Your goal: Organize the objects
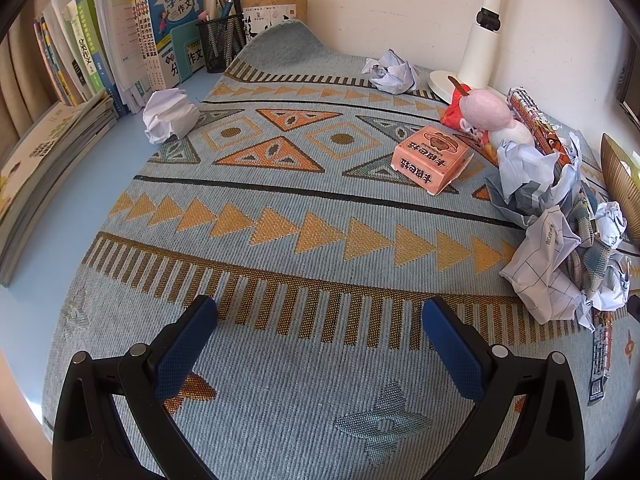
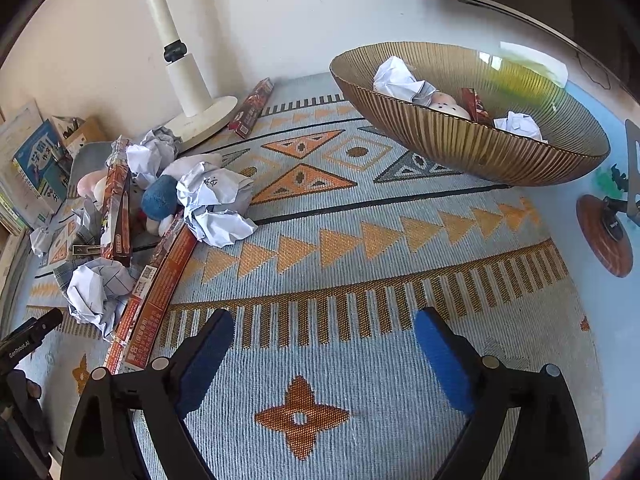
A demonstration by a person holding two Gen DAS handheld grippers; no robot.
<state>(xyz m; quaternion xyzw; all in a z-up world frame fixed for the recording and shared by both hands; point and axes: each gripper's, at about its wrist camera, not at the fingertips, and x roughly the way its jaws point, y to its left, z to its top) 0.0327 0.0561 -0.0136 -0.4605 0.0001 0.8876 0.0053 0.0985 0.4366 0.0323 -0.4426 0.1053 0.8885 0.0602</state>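
Both pairs of jaws stand spread with nothing between them: the left gripper and the right gripper hang over bare patterned cloth on the surface; outward from the right one, a heap of crumpled paper balls, long red packets and a blue plush toy lies to its left, well apart from the ribbed golden bowl, which already holds paper and a packet; the pink box sits alone. Judged risk: pulling one item from the tangled heap may drag its neighbours; a light paper ball may slip from wide jaws.
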